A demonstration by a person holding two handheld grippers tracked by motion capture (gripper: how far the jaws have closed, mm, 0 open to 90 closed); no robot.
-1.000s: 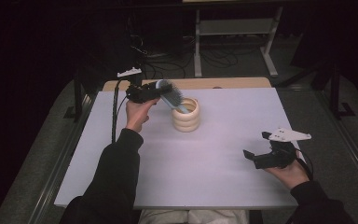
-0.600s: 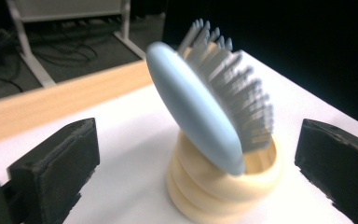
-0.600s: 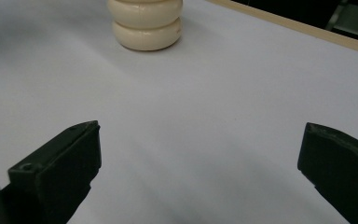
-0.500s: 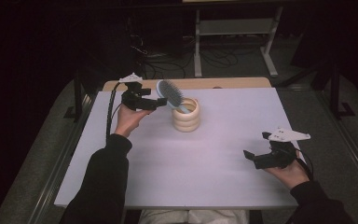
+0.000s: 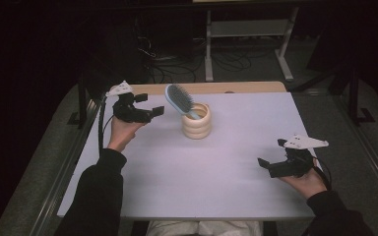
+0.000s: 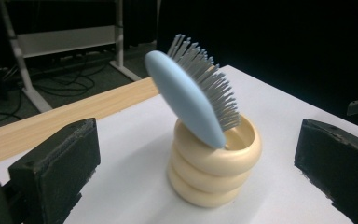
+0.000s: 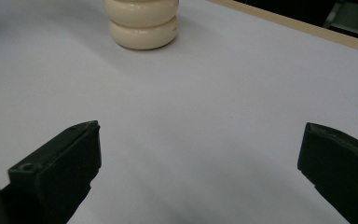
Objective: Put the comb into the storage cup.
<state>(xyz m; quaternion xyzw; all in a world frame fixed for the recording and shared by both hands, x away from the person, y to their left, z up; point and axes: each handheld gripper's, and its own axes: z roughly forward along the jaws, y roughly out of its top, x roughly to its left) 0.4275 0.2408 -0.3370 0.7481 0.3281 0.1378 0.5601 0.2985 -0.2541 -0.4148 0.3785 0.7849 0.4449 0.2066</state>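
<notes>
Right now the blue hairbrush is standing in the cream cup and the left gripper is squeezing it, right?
Not quite. The blue hairbrush does stand in the cream cup, but the left gripper is not squeezing it. The left gripper view shows its fingers spread wide, apart from the brush.

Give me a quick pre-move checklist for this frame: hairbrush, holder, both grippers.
1. Hairbrush handle down in the cream ringed holder: ok.
2. Brush leans on the rim, head tilted out: cannot tell if stable.
3. Holder upright on the white table: ok.
4. Left gripper open, holding nothing, apart from the brush: ok.
5. Right gripper open, holding nothing, well away from the holder: ok.
</notes>
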